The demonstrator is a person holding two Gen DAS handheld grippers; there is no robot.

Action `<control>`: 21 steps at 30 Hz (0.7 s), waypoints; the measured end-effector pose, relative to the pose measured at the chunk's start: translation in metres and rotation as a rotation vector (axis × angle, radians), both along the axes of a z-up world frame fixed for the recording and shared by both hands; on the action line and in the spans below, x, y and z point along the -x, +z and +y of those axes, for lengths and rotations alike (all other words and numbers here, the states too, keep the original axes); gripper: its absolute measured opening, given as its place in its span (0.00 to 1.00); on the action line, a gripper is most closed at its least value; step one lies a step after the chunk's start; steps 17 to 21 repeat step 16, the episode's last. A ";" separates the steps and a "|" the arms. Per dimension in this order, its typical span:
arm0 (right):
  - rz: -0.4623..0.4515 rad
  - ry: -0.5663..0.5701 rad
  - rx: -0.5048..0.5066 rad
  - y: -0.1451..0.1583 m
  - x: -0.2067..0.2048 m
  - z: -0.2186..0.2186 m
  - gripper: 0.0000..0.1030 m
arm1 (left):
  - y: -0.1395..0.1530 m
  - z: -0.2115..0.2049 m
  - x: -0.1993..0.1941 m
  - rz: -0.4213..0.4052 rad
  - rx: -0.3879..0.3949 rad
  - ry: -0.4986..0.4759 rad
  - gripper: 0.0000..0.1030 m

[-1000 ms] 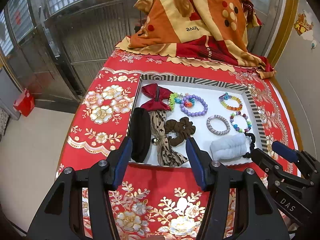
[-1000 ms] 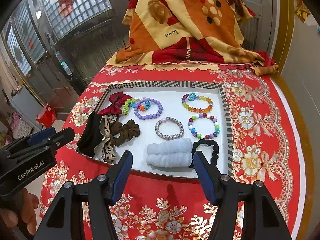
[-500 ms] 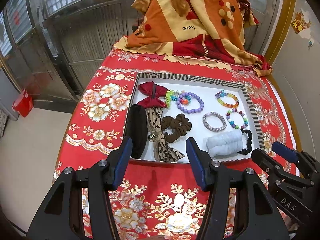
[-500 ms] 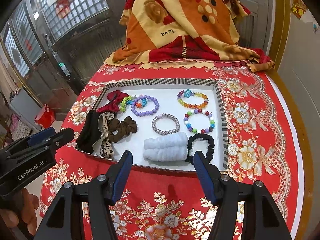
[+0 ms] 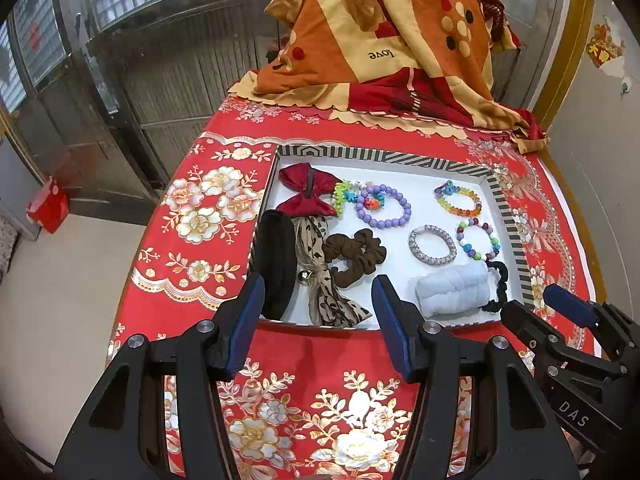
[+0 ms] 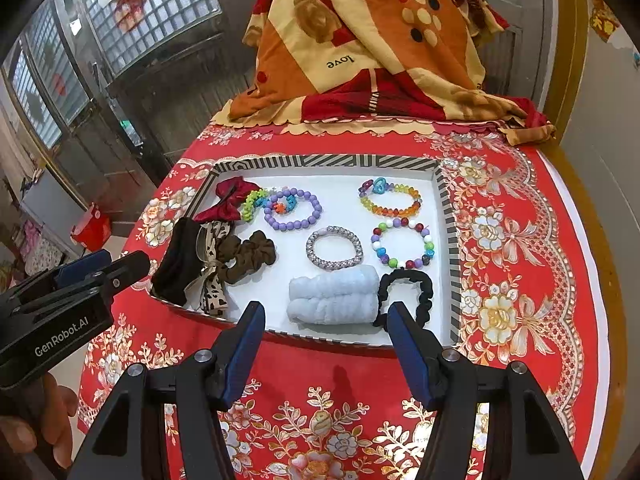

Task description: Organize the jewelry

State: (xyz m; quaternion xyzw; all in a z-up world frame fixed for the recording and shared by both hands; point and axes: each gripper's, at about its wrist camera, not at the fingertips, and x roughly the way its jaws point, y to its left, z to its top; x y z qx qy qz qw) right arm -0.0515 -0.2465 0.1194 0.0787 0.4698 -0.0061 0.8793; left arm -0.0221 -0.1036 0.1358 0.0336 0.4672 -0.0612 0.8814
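where it drapes the table, the blanket (image 5: 384, 40) reads "love".

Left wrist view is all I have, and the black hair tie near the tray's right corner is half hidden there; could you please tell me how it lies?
Observer: In the right wrist view the black hair tie is a full loop lying flat against the right end of the pale blue rolled cloth.
Operator: Thank you. Is the right gripper holding anything?
Observer: No. The right gripper has its jaws apart with nothing between them.
Operator: Is the person visible anywhere?
Observer: Yes, a hand shows at the lower left, under the left gripper.
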 end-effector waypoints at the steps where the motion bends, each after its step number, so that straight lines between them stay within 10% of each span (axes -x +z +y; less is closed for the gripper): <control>1: 0.001 0.001 0.000 0.000 0.000 0.000 0.59 | 0.000 0.000 0.000 0.000 -0.001 0.001 0.54; 21: 0.008 -0.012 -0.005 -0.009 -0.001 -0.015 0.60 | -0.007 -0.010 -0.003 -0.032 -0.017 -0.024 0.54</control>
